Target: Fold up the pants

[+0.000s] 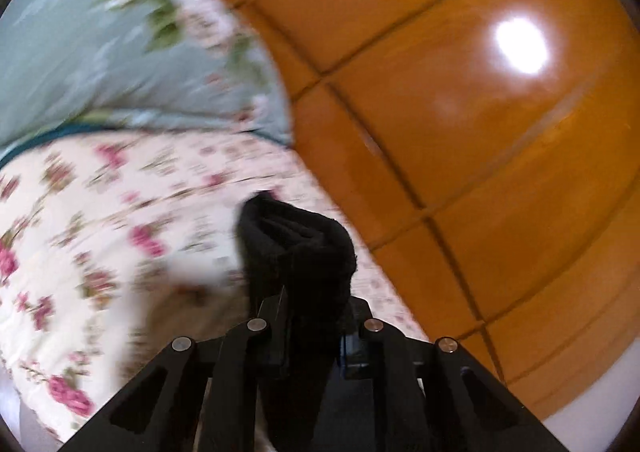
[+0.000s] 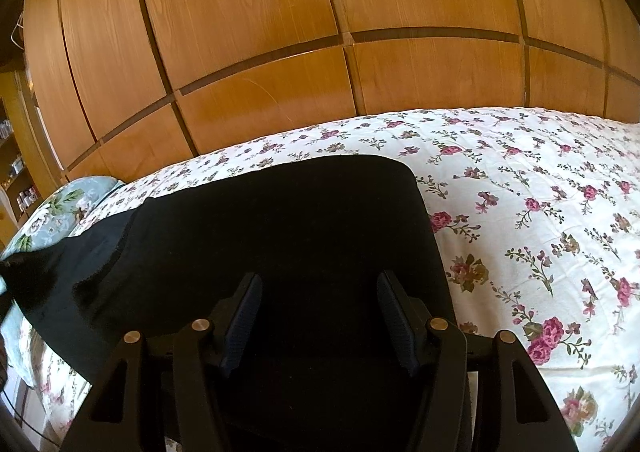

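The left gripper [image 1: 310, 316] is closed on a bunched fold of the black pants [image 1: 296, 240]. The gathered cloth stands up between its 2 fingers and rises above the fingertips. The left wrist view is motion-blurred, so fine detail of the grip is not readable. Below and to the left of the bunch lies the floral bedsheet [image 1: 80, 211], white with pink flowers. A pale blue-green floral pillow [image 1: 100, 59] sits beyond the sheet, at the upper left of that view. Orange-brown wooden wardrobe panels [image 1: 460, 111] fill the right side, with a bright light reflection on them.

The right gripper [image 2: 319, 288] stands wide, with both blue ribbed pads [image 2: 244, 316] well apart and nothing between them. It sits above the pants [image 2: 280, 219], which lie spread flat on the bedsheet [image 2: 520, 191] in the right wrist view. The far right corner of the garment is rounded and lies flat on the sheet. At the left, the cloth lifts off the bed and stretches toward the left edge of the view. Whether the right fingers touch the cloth cannot be told. The pillow [image 2: 60, 207] lies at the left end of the bed. The wardrobe panels [image 2: 280, 11] stand behind the bed. A shelf unit [image 2: 12, 155] with small items shows at the far left edge.
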### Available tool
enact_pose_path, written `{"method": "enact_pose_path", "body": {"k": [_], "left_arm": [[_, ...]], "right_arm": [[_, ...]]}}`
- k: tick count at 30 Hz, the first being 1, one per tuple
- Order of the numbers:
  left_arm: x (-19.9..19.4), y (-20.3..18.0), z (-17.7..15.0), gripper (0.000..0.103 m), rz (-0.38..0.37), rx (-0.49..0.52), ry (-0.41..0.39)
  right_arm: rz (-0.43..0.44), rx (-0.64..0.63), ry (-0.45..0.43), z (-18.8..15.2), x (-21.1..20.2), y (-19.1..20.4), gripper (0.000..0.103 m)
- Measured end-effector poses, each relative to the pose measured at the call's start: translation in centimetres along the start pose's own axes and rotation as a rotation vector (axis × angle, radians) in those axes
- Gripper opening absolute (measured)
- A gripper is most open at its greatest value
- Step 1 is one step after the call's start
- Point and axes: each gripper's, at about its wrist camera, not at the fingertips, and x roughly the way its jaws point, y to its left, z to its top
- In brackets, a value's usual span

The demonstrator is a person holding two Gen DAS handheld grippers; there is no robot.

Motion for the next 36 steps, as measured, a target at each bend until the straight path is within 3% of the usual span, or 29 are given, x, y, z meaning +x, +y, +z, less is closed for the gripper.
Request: {"method": "enact_pose_path", "body": {"k": [9,16,21,29,36], "left_arm": [[-1.2,-12.2,-3.2,0.014,-0.237,0.327,0.05],[-0.7,-17.6,-6.8,0.014,-0.368,0.455,0.132],[0.4,-19.9,-9.1,0.014,-0.417,0.486,0.207],[3.1,-23.9,-15.1,0.014,-0.489,0.588,0.373],[6.8,-24.4,-22.8,0.014,-0.473,0.713,0.552]], "right_arm": [[0.019,0.023,-0.009,-0.1,-0.2,-0.1,0.061],[0.044,0.047,-0.018,-0.3,-0.5,-0.3,0.061],[0.041,0.061,-0.014,0.0,-1.1,-0.2,0.061],[0.121,0.147,-0.044,0.9,-4.8,-2.0,0.061],[0.264,0.324,-0.055,1.8,-6.2,-4.6,0.061]]}}
